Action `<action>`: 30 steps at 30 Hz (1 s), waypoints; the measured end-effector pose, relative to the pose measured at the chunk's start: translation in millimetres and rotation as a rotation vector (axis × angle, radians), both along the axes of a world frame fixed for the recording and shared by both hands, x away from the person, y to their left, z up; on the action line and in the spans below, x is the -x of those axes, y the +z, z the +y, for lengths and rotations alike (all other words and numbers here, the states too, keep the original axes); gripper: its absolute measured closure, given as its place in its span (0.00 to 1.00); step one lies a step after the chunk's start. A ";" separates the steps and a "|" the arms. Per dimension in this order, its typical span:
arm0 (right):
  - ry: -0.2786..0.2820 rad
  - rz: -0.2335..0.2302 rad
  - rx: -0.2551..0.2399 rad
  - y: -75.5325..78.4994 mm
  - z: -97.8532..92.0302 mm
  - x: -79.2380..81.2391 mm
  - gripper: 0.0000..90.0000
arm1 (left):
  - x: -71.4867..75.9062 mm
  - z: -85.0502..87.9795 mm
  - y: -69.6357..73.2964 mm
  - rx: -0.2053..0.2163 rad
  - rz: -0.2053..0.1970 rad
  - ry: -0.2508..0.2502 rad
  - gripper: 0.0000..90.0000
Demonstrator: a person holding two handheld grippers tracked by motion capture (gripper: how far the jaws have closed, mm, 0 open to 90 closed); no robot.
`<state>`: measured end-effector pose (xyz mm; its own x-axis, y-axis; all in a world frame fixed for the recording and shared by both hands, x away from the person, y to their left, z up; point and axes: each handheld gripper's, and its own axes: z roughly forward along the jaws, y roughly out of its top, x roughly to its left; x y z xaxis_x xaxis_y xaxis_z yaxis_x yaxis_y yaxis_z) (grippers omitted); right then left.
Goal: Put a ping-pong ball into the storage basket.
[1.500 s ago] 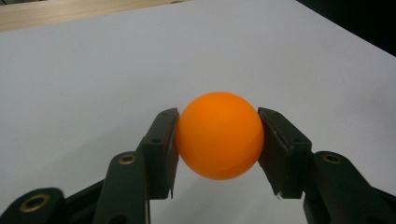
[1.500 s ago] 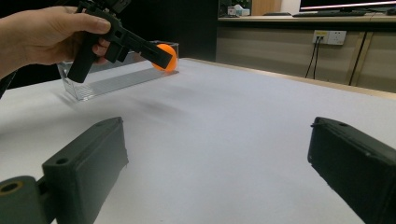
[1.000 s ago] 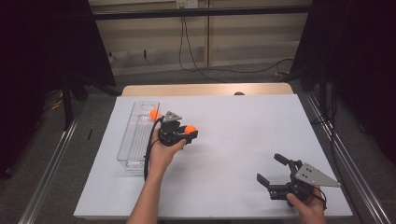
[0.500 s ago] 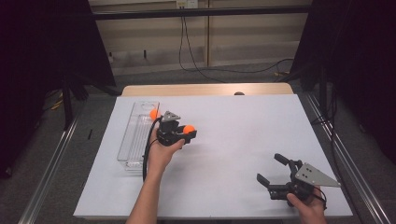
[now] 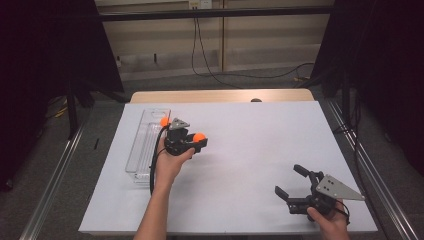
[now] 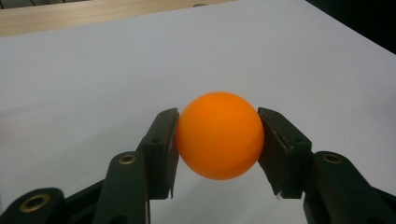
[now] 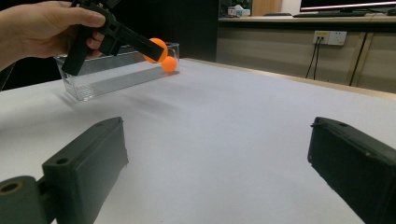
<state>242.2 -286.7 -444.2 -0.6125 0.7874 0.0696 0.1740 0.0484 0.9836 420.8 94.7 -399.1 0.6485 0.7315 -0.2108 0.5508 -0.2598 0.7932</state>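
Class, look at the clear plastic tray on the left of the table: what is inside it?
One orange ball lies at the far end of the clear tray. The left gripper, shut on a second orange ball, and its cable cover part of the tray, so that stretch cannot be checked.

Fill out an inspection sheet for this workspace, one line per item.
Surface: white table top, bare apart from the job's things; a wooden strip shows along its far edge.
Job's things: one orange ball clamped between the left gripper's jaws and held above the table; a second orange ball in the clear tray near its far end.
Clutter: nothing seen.
Grippers: left gripper shut on the ball, beside the tray; right gripper open, nothing between its jaws, low at the near right corner.
Cables: black cable trailing from the left gripper; more cables on the floor beyond the table.
Surroundings: dark curtains on both sides, wall sockets behind.
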 end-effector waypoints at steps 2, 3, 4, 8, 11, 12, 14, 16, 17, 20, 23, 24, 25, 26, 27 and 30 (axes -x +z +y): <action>-0.001 0.000 0.000 0.0 -0.1 0.0 0.05 | -0.1 1.1 0.7 -0.005 0.000 0.001 0.56; -0.001 0.001 0.000 0.0 -0.1 0.0 0.05 | -0.1 1.6 1.0 -0.004 0.003 0.002 0.56; 0.000 0.001 0.000 0.0 -0.1 0.1 0.05 | -0.1 2.2 1.3 -0.002 0.004 0.003 0.56; -0.001 0.001 0.000 0.0 -0.1 0.1 0.05 | -0.4 5.1 2.2 -0.008 0.001 0.004 0.56; 0.000 0.001 -0.001 0.0 0.1 0.1 0.05 | -0.6 6.8 2.6 -0.006 0.001 0.007 0.56; 0.000 0.001 0.000 0.1 0.0 0.1 0.05 | -0.6 7.3 2.8 -0.004 0.000 0.012 0.56; -0.001 0.000 -0.001 0.0 0.0 0.0 0.05 | -0.7 8.6 3.4 -0.005 0.000 0.012 0.56; 0.000 0.001 0.000 0.0 0.1 0.0 0.05 | -0.6 9.4 3.7 0.000 -0.001 0.019 0.56; 0.000 0.001 0.000 0.0 0.2 0.0 0.05 | -0.7 10.3 4.0 -0.002 -0.002 0.018 0.56; 0.000 0.002 0.000 -0.1 0.1 0.0 0.05 | -0.7 11.9 4.8 -0.006 0.001 0.022 0.56; 0.000 0.001 0.000 0.0 0.1 0.1 0.05 | -1.0 14.0 5.2 -0.002 -0.004 0.027 0.56; 0.000 0.001 0.000 0.0 0.1 0.1 0.05 | -0.9 14.6 5.5 -0.004 -0.003 0.030 0.56; 0.000 0.001 0.000 0.0 0.1 0.1 0.05 | -1.0 15.5 5.9 -0.010 -0.003 0.028 0.56; 0.000 0.001 0.000 0.0 0.1 0.0 0.05 | -1.1 15.9 5.9 -0.006 -0.005 0.029 0.56; 0.000 0.002 0.000 0.0 0.2 0.0 0.05 | -1.1 16.2 5.9 -0.005 -0.006 0.031 0.56; 0.001 0.001 0.001 0.0 0.2 -0.1 0.05 | -1.3 17.4 6.4 -0.008 -0.005 0.034 0.56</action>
<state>242.3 -286.5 -444.3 -0.6129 0.7871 0.0694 0.1746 0.0492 0.9834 422.1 112.1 -392.7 0.6245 0.7545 -0.2015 0.5552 -0.2475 0.7940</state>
